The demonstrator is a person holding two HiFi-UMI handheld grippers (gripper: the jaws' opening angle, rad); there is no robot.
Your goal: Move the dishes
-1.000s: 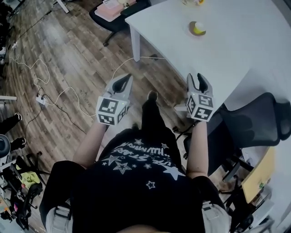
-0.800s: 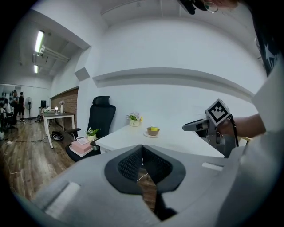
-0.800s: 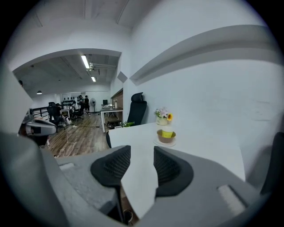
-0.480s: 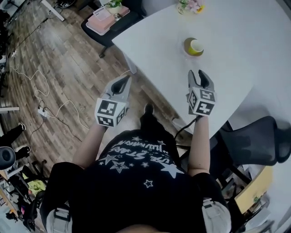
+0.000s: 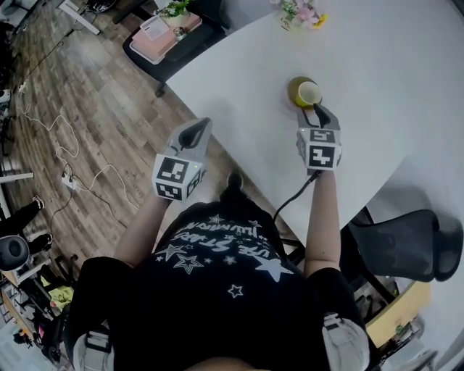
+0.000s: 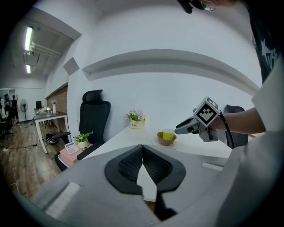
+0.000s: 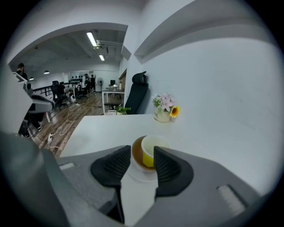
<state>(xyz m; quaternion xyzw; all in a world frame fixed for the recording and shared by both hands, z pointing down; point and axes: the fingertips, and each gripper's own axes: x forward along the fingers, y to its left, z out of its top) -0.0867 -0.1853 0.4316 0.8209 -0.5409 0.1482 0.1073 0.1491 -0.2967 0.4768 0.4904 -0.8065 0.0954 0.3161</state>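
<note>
A brown bowl (image 5: 296, 87) with a yellow cup (image 5: 309, 93) lying in it stands on a white saucer near the front edge of the white table (image 5: 377, 87). My right gripper (image 5: 317, 110) hovers just short of the bowl, open. In the right gripper view the bowl (image 7: 138, 155) and cup (image 7: 151, 150) show between its pads, untouched, over the saucer (image 7: 135, 174). My left gripper (image 5: 197, 129) is shut and empty, held over the floor left of the table. Its view shows the bowl (image 6: 165, 139) and the right gripper (image 6: 178, 130) beside it.
A small vase of flowers (image 5: 299, 12) stands at the table's far side. A black chair holding a pink tray (image 5: 161, 29) and a plant is at the far left. Another office chair (image 5: 406, 243) is at my right. Cables (image 5: 72, 159) lie on the wood floor.
The table has come closer as I stepped forward. My right gripper has moved from off the table's edge up to the bowl. The left gripper kept its place in front of me.
</note>
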